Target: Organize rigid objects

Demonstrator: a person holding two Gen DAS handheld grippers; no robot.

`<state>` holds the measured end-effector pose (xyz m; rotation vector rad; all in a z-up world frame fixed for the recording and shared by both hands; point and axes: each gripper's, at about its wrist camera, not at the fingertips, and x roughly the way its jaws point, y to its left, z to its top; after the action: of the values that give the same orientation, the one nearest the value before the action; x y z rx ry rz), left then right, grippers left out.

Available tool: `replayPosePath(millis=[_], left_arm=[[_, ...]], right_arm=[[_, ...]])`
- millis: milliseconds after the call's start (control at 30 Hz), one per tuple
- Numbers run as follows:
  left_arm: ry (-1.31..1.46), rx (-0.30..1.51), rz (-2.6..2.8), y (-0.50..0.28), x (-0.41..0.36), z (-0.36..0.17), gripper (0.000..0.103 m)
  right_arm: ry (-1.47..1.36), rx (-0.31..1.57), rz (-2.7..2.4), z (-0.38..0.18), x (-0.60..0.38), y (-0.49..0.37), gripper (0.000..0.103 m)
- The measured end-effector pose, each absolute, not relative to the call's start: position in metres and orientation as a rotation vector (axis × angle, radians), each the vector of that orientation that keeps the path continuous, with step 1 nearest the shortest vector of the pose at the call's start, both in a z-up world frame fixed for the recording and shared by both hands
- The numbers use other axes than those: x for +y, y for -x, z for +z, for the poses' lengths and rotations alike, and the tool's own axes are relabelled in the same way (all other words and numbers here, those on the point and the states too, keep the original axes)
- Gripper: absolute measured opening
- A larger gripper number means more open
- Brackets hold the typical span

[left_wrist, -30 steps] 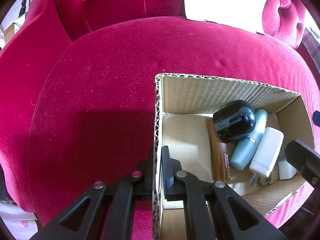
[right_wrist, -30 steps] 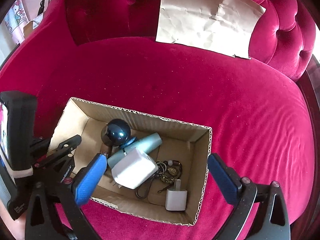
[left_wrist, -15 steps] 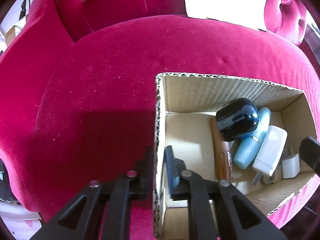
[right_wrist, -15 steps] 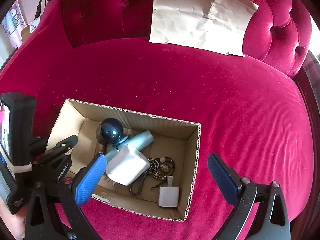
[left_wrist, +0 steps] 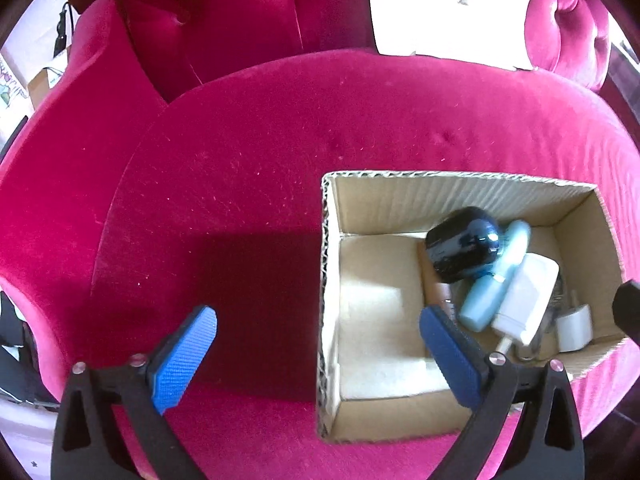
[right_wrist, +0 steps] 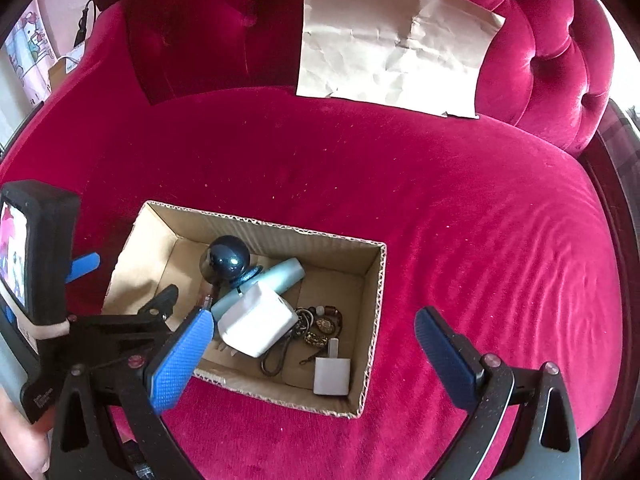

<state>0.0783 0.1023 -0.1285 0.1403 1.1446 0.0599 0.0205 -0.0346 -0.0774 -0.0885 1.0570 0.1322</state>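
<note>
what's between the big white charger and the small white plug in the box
In the right wrist view, a tangle of keys and dark cord lies between the big white charger and the small white plug on the cardboard box floor.

The left hand-held gripper [left_wrist: 318, 342] stood wide open astride the near-left wall of the cardboard box [left_wrist: 460, 196] on the red sofa [left_wrist: 248, 152]. Inside lay a dark round speaker [left_wrist: 462, 250], a pale blue bottle [left_wrist: 486, 302], a white charger [left_wrist: 524, 300] and a small white plug [left_wrist: 574, 327].

A sunlit crimson velvet sofa [right_wrist: 400, 184] with tufted backrest [right_wrist: 192, 28] fills the room.
</note>
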Motion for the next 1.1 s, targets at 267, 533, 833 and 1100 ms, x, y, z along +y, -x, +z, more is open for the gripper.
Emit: replayPosePath(millis=[267,533,833,1100], left_arm=[[-0.109,1.159,0.011,-0.055,0.087,-0.116,0.103],[-0.091,1.114,-0.013,-0.025,0.067,-0.083,0.103],[-0.063,1.101,-0.020,0.005,0.060,-0.041,0.103],[-0.071,1.113,-0.015,0.022,0.044,-0.030,0.103]], right_arm=[[0.075,1.041,0.110,-0.059,-0.041,-0.003,0.103],[0.059,1.044,0.091,-0.041,-0.044,0.020,0.103],[0.036,1.025,0.082,-0.016,-0.051,0.046,0.103],[0.013,1.034,0.062,-0.005,-0.061,0.067,0.103]])
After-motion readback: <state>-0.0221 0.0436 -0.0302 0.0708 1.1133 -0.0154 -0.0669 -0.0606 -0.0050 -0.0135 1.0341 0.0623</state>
